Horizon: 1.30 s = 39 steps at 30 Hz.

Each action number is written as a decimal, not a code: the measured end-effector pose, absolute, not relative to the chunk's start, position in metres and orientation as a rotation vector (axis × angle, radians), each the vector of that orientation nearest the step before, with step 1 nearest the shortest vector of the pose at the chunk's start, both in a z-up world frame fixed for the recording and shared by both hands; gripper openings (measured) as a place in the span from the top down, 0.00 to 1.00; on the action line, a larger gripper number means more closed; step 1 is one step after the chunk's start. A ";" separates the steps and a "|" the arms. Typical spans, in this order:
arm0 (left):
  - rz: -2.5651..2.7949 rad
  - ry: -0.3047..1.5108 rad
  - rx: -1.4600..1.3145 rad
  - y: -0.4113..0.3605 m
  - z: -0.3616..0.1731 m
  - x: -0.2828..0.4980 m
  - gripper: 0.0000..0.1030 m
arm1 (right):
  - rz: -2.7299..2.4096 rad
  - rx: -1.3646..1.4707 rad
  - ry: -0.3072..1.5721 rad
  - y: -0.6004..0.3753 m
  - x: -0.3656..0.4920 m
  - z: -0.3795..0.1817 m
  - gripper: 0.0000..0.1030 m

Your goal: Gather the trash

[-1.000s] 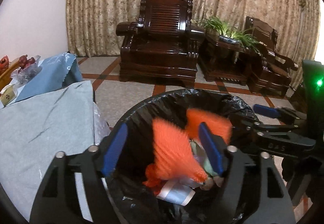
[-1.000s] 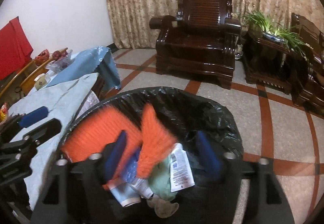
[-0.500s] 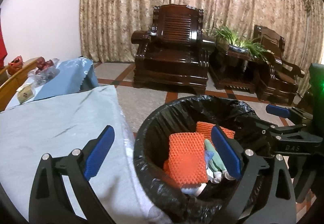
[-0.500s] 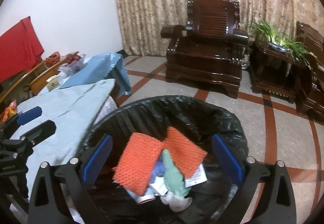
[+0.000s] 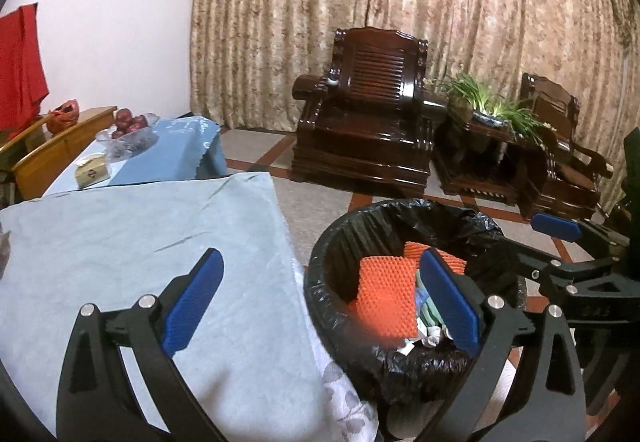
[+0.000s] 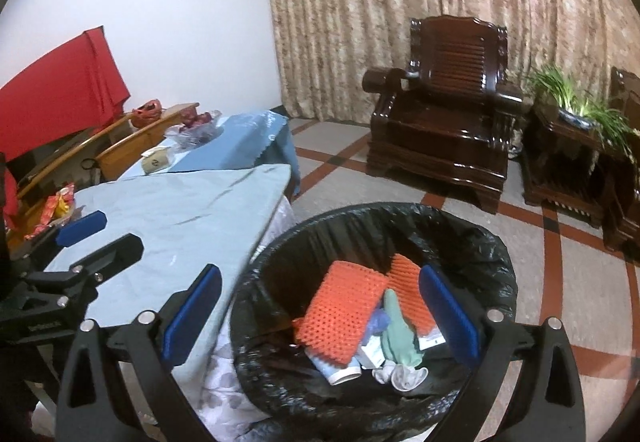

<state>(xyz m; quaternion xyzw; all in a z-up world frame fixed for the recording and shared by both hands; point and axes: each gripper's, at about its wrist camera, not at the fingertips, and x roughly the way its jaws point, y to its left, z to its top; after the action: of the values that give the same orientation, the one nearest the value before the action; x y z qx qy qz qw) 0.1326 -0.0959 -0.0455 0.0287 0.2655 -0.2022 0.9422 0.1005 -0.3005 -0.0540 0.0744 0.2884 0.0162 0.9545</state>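
Orange foam nets point(image 6: 344, 316) lie in black-lined trash bin point(image 5: 404, 378) off table point(image 5: 132, 242) corner: light, soft, springy; pinch an edge. Left claw point(image 5: 320, 302), right claw point(image 6: 320, 316) just opened wide, empty.

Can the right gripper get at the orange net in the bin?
Probably yes. The right gripper is open and empty, pointing down over the bin. The orange net lies on top of the trash, uncovered, with nothing between it and the fingers.
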 end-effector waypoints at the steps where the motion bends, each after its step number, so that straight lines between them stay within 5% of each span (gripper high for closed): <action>1: -0.408 0.538 0.055 -0.094 -0.043 0.129 0.07 | 0.035 0.149 0.583 -0.299 0.098 -0.052 0.06; 39: -0.341 0.426 0.029 -0.058 0.003 0.078 0.06 | 0.061 0.101 0.503 -0.268 0.066 -0.013 0.06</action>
<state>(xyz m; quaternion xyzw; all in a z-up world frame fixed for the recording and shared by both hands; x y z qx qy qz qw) 0.0783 -0.0585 0.0035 0.0145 0.2104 -0.1682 0.9629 0.0657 -0.2677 -0.0128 0.0499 0.2490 0.0302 0.9668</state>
